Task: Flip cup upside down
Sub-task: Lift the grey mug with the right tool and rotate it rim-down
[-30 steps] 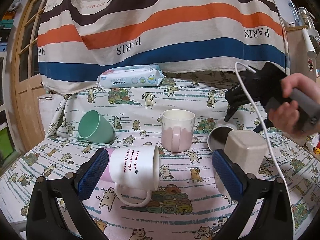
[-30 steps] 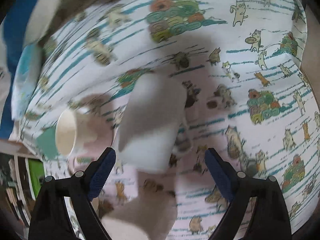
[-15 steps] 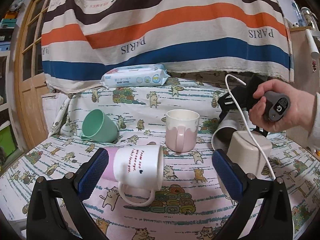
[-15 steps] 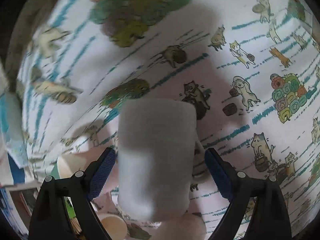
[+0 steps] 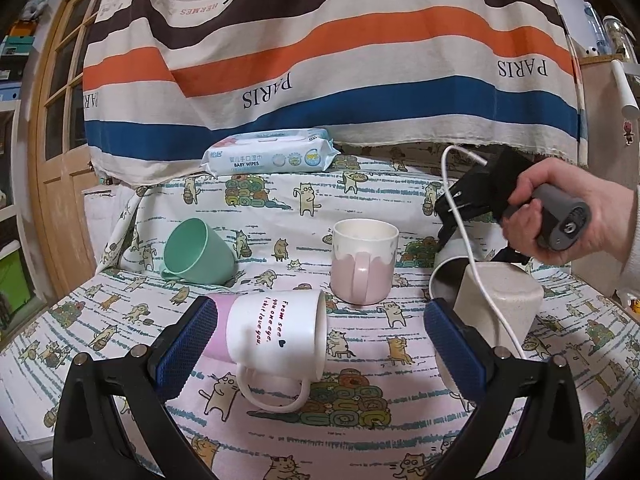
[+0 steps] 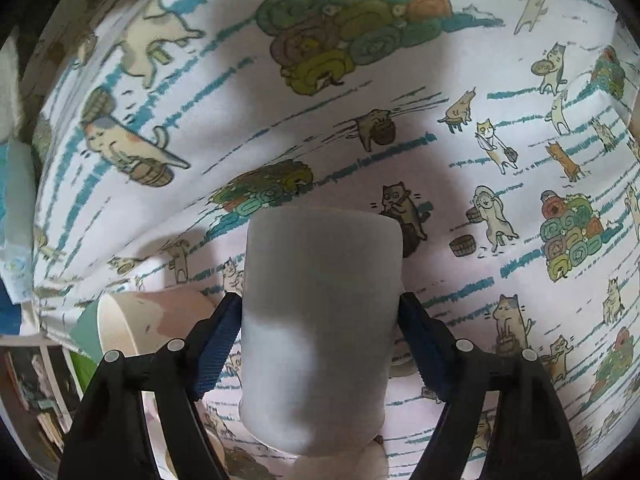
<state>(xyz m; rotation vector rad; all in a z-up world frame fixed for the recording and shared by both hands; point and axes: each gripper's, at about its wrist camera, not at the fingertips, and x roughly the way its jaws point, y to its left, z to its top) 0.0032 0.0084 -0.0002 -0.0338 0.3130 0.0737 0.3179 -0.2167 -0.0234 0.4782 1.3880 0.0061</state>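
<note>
A pale grey cup (image 6: 320, 320) lies on its side on the cat-print cloth. My right gripper (image 6: 320, 328) is shut on its body, one blue pad on each side. In the left wrist view the same cup (image 5: 444, 264) shows at the right, its mouth facing left, partly behind a beige cup (image 5: 500, 300), with the right gripper (image 5: 460, 216) over it. My left gripper (image 5: 316, 344) is open and holds nothing. A white mug with red writing (image 5: 276, 328) lies on its side between its pads, handle toward me.
A pink and white mug (image 5: 364, 264) stands upright in the middle. A green cup (image 5: 196, 252) lies tilted at the left. A pack of baby wipes (image 5: 268, 156) sits at the back under a striped cloth. A white cable (image 5: 476, 272) hangs from the right gripper.
The right gripper has come down over the grey cup and its jaws have closed on the cup's sides. The left gripper has stayed open over the white mug.
</note>
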